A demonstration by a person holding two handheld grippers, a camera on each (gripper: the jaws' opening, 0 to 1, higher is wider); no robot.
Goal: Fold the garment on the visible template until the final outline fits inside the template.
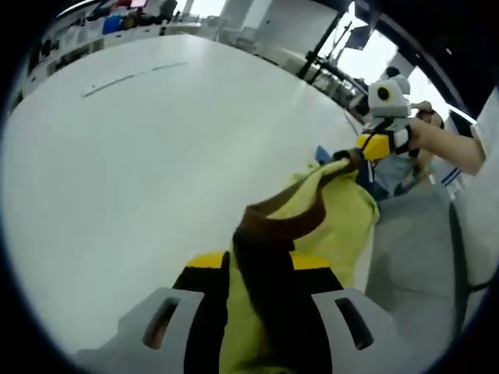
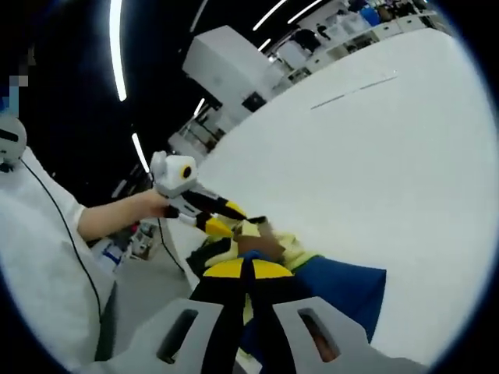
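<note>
The garment (image 1: 339, 210) is yellow with a brown trim band (image 1: 284, 222) and hangs stretched between both grippers above the white table. My left gripper (image 1: 261, 263) is shut on one end of it, cloth bunched between the yellow-tipped jaws. My right gripper (image 1: 348, 154) comes in from the right, held by a hand (image 1: 437, 140), and is shut on the far end. In the right gripper view my right gripper (image 2: 248, 269) pinches the yellow cloth (image 2: 295, 249), and the left gripper (image 2: 248, 220) grips it just beyond. A blue sheet (image 2: 343, 288), apparently the template, lies under the garment.
The broad white table (image 1: 156, 156) stretches away to the left, with its edge (image 1: 366, 257) close on the right and grey floor (image 1: 413, 249) past it. A person in a white sleeve (image 2: 47, 257) stands at the table's side. Shelves and equipment (image 2: 226, 62) line the room's far side.
</note>
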